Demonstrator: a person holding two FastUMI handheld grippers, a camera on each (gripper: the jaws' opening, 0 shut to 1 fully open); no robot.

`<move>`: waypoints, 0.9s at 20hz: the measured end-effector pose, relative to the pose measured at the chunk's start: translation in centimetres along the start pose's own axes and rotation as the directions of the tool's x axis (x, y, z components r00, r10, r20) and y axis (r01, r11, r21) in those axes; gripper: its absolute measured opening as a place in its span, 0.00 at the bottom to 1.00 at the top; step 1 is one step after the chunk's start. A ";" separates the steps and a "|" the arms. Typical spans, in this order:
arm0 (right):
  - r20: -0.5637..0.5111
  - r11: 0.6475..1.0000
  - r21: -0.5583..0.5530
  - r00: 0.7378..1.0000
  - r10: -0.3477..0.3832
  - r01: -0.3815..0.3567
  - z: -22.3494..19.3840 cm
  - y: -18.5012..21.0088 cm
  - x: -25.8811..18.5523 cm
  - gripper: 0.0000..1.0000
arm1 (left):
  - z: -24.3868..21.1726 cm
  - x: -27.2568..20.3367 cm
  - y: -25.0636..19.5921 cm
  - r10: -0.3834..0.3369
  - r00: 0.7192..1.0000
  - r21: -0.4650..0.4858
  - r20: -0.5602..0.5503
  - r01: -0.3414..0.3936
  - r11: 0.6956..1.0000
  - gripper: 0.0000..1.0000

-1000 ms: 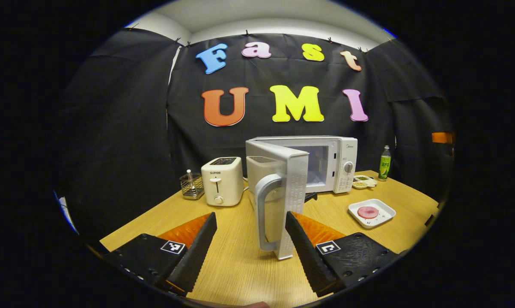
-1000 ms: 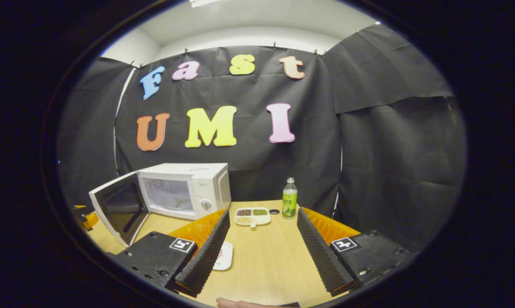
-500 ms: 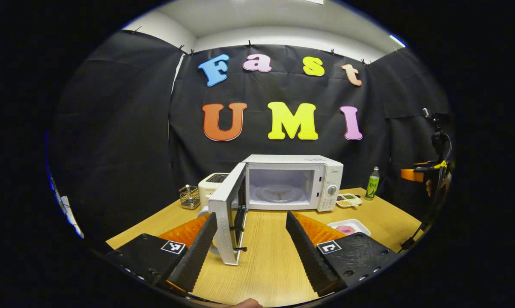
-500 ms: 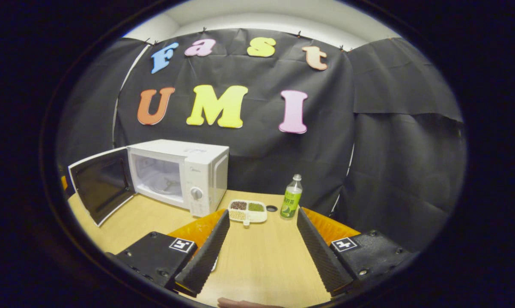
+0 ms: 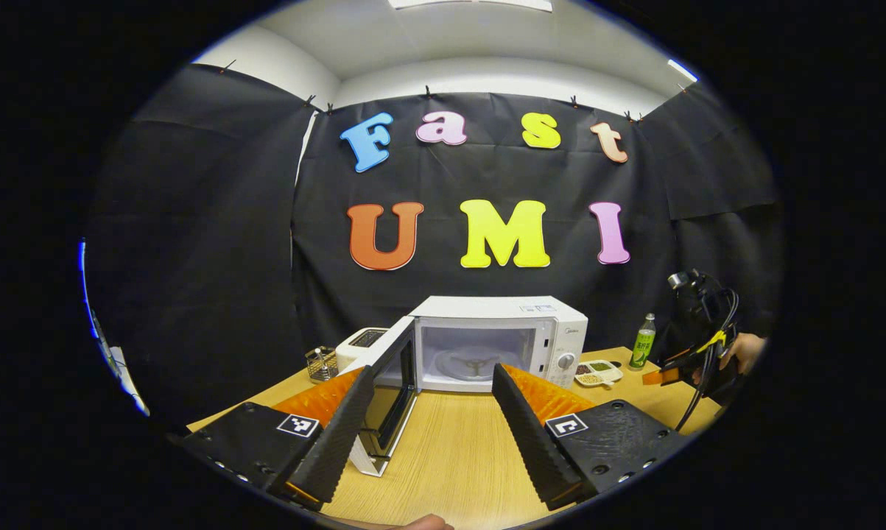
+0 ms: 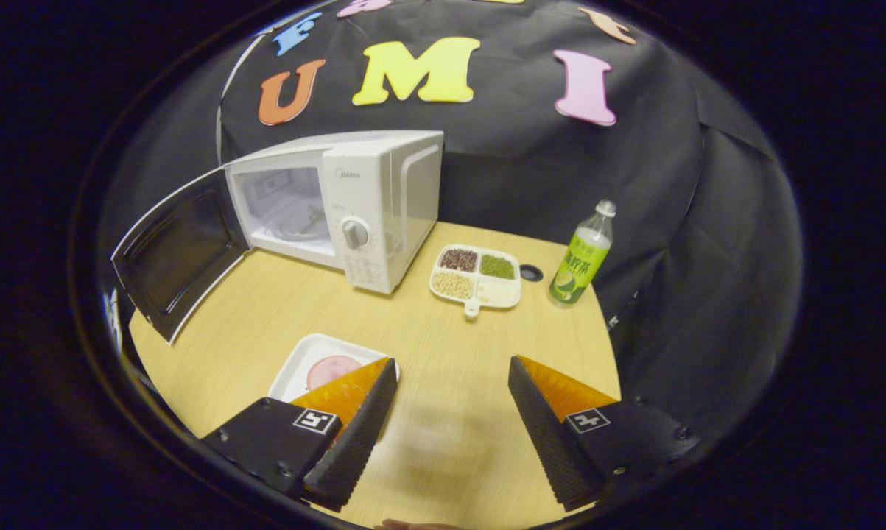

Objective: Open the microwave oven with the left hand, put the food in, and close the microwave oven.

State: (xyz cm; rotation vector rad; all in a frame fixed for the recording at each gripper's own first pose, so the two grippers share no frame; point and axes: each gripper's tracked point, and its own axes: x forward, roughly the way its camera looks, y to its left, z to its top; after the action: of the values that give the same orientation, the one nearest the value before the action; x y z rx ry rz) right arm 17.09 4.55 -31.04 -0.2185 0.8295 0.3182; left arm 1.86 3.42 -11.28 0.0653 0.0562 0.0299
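The microwave (image 5: 501,340) is sitting at the back of the table (image 5: 457,456) w/ its door (image 5: 387,390) hanging wide open to the left, cavity and glass turntable (image 5: 476,361) showing. In the right gripper view the same microwave (image 6: 354,206) is standing at upper left, door (image 6: 181,254) swung out over the table edge.

The food (image 6: 332,370), a pink round slice, is lying in a white square tray (image 6: 303,361) on the table in front of the microwave, well apart from it, just beyond the left finger of your right gripper (image 6: 450,427).

You're holding that right gripper above the table w/ fingers spread wide, nothing between them. Your left gripper (image 5: 428,423) is likewise spread, gripping nothing, pointing toward the oven; the door's free edge is sitting just by its left finger.

Right of the microwave: a divided snack dish (image 6: 476,276) w/ beans and grains, then a green bottle (image 6: 581,254) near the back corner. Left of it, a white toaster (image 5: 361,342) and a wire basket (image 5: 322,362). At the far right of the left gripper view, a hand (image 5: 741,353) is holding the other gripper w/ a cable.
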 end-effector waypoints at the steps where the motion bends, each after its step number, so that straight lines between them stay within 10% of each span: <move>1: -0.050 1.000 0.009 0.999 0.020 -0.019 -0.6 0.4 1.2 0.95 | 0.4 0.0 0.0 0.006 1.000 0.005 0.012 -0.006 1.000 0.95; 8: -0.352 0.958 0.215 0.901 0.255 -0.187 -5.6 4.8 5.7 0.66 | 0.9 -0.6 0.4 0.043 0.998 0.026 0.040 -0.044 0.999 0.84; 11: -0.422 0.907 0.334 0.821 0.386 -0.255 -7.0 7.3 5.7 0.57 | 0.8 -0.5 0.9 0.055 0.998 0.031 0.037 -0.057 0.998 0.95; 15: -0.455 0.848 0.451 0.745 0.488 -0.280 -8.2 7.8 6.4 0.13 | 0.0 -0.9 1.1 0.062 0.998 0.036 0.022 -0.062 0.997 0.95; 16: -0.440 0.826 0.487 0.736 0.514 -0.285 -7.9 7.2 6.7 0.17 | -0.3 -0.9 1.2 0.067 0.998 0.039 0.017 -0.067 0.997 0.84; 18: -0.419 0.792 0.523 0.714 0.560 -0.314 -7.9 7.2 6.5 0.00 | -0.5 -1.2 1.1 0.066 0.998 0.043 0.010 -0.066 0.997 0.95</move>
State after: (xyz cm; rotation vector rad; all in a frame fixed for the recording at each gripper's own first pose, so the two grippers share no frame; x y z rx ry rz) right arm 13.16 10.04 -41.61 0.3328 1.5260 0.5403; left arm 0.62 4.56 -11.65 0.1104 0.0463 0.0943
